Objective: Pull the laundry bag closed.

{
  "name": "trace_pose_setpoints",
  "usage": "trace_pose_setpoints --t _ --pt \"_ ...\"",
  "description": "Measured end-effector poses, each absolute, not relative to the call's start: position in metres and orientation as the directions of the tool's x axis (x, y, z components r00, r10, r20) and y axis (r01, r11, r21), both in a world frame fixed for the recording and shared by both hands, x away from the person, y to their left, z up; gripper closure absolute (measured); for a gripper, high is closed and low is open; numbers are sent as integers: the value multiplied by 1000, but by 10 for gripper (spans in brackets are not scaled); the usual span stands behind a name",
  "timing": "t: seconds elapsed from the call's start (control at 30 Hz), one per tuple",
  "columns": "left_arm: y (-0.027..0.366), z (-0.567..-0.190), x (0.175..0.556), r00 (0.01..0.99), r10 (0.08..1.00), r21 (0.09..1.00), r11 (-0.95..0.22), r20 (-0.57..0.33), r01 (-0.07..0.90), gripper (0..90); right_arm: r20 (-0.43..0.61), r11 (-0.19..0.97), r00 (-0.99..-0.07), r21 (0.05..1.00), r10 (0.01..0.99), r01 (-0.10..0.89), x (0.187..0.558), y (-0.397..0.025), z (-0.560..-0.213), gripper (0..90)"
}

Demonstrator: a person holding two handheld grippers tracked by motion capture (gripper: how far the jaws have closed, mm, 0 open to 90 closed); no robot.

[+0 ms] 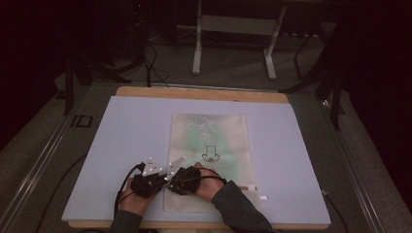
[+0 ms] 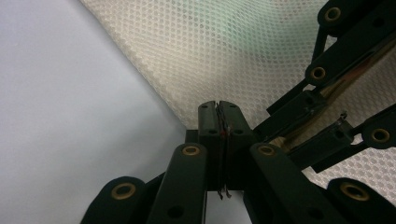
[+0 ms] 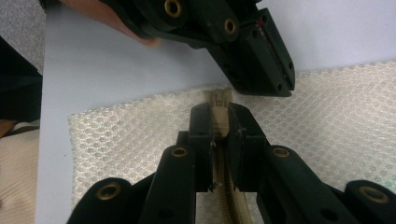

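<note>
Mesh zipper bag [image 1: 209, 145] lies flat on the lilac tabletop [image 1: 121, 145], center of the high view, long side running toward the frame top, w/ a green item and a black printed mark seen through the mesh. Both tools sit close together at the bag's lower left corner, lower center-left of the frame. Left tool [image 2: 218, 122]: jaws clenched flush together right at the bag's edge in the left gripper view; looks like it pinches the mesh edge, but can't tell for sure. Right tool [image 3: 219, 125]: jaws closed on the beige zipper pull [image 3: 219, 116] in the right gripper view, zipper tape [image 3: 229, 196] running down btw the jaws to the frame bottom. Left tool shows at the top of that view, just beyond the zipper end.
</note>
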State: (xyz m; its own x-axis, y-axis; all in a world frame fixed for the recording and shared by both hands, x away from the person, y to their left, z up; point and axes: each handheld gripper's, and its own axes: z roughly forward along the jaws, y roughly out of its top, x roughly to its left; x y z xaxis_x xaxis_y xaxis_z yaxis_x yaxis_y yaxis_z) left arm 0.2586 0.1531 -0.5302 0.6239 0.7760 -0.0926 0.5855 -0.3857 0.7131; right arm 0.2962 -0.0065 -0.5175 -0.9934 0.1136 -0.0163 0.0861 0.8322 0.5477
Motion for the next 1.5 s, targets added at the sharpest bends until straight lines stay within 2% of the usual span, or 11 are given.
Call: trace_pose_setpoints --t 0.17,0.33,0.7,1.5 --pt "152 -532 259 628 773 701 -399 -90 591 875 -7 826 -993 556 114 90 297 -8 -518 810" --pt "158 -535 263 625 765 700 -362 -155 616 874 -8 826 -993 557 117 92 296 -8 -518 812" --pt "155 -534 262 626 769 691 -382 -130 613 890 1 814 -993 572 120 99 297 -13 -519 821" --pt "155 -534 262 621 773 693 -375 -133 616 892 -82 845 -991 532 108 48 287 -23 -515 821"
